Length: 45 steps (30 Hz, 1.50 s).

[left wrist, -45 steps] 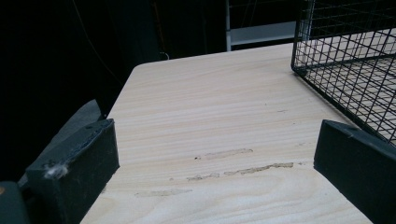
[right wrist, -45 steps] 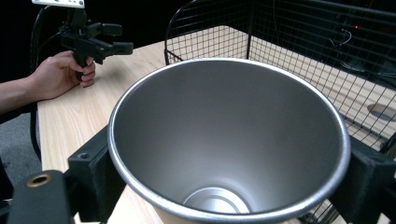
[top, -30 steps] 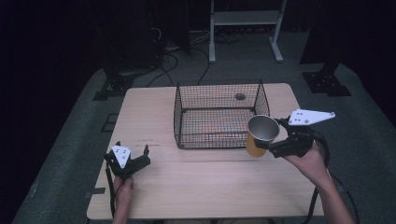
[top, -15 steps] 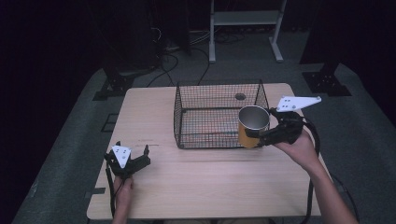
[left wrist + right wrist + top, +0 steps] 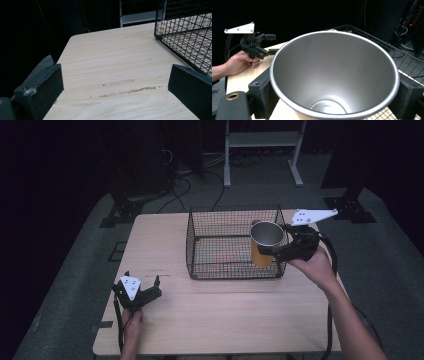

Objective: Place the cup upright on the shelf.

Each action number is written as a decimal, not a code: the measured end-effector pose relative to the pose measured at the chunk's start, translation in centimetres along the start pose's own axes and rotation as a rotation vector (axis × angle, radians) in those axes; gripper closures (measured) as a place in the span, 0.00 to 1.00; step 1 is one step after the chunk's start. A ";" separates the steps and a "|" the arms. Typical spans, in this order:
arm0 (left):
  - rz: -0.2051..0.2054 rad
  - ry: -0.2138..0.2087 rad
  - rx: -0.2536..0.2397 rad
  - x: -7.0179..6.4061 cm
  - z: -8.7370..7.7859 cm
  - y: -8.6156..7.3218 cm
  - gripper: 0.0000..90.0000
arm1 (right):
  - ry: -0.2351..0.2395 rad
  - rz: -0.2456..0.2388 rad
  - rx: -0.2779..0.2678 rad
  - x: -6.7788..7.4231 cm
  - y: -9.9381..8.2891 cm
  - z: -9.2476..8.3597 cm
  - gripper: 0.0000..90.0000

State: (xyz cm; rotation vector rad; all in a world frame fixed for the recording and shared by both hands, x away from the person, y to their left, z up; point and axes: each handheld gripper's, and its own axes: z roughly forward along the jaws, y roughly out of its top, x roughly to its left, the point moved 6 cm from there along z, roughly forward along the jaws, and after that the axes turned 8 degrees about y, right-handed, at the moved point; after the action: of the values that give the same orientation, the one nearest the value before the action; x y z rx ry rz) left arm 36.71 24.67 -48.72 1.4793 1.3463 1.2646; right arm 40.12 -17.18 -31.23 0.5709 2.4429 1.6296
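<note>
Tongs status: right gripper (image 5: 272, 251) clamps the metal cup (image 5: 265, 243) by its 2 jaws on opposite sides of the wall. Largest item: wooden table (image 5: 225, 315). Next: wire basket (image 5: 220, 245) at rear centre. Cup is upright, held over the basket's right end. Left gripper (image 5: 142, 287), jaws apart and holding nothing, rests on the table's front left.

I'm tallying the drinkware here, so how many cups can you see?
1. The metal cup is held upright in the right gripper, over the right end of the wire basket. No other cup is visible on the table, though the basket mesh could hide something small.
</note>
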 end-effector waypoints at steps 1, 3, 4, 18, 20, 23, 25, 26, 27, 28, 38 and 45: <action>0.000 -0.001 -0.001 0.0 0.0 0.0 0.00 | 0.000 0.004 0.000 -0.4 0.2 0.2 0.13; 0.003 -0.001 0.000 0.0 0.0 0.0 0.00 | 0.001 0.005 -0.001 -0.4 0.3 0.3 0.13; 0.004 -0.001 0.000 0.0 0.0 0.0 0.00 | 0.002 0.007 0.001 -0.6 0.5 0.5 0.13; 0.005 -0.003 -0.001 -0.1 0.0 0.0 0.00 | 0.005 0.007 0.012 -2.5 1.6 3.1 0.13; 0.005 -0.004 0.000 -0.1 0.0 0.0 0.00 | 0.006 0.005 0.015 -2.7 1.8 3.4 0.13; 0.004 -0.005 0.000 -0.1 0.0 0.0 0.00 | 0.008 0.009 0.010 -3.2 2.0 3.9 0.13; 0.006 -0.006 0.000 -0.1 0.0 0.0 0.00 | 0.009 0.016 0.002 -3.5 2.1 4.3 0.13; 0.008 -0.007 -0.001 -0.1 0.0 0.0 0.00 | 0.019 0.022 0.003 -3.8 2.1 4.9 0.13; 0.010 -0.006 -0.001 -0.1 0.0 0.0 0.00 | 0.019 0.022 0.005 -3.9 2.0 5.1 0.13; 0.011 -0.006 -0.001 -0.1 0.0 0.0 0.00 | 0.022 0.023 0.007 -4.0 2.0 5.4 0.13; 0.011 -0.009 -0.002 -0.1 0.0 0.0 0.00 | 0.045 0.052 0.036 -5.4 1.1 8.4 0.13; 0.009 -0.010 -0.003 -0.1 0.0 0.0 0.00 | 0.049 0.072 0.049 -7.0 0.0 10.3 0.13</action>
State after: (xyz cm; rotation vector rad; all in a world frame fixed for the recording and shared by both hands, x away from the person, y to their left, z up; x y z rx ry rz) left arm 36.68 24.55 -48.74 1.4900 1.3321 1.2628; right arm 49.90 -11.12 -35.93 0.6404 2.5321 1.6328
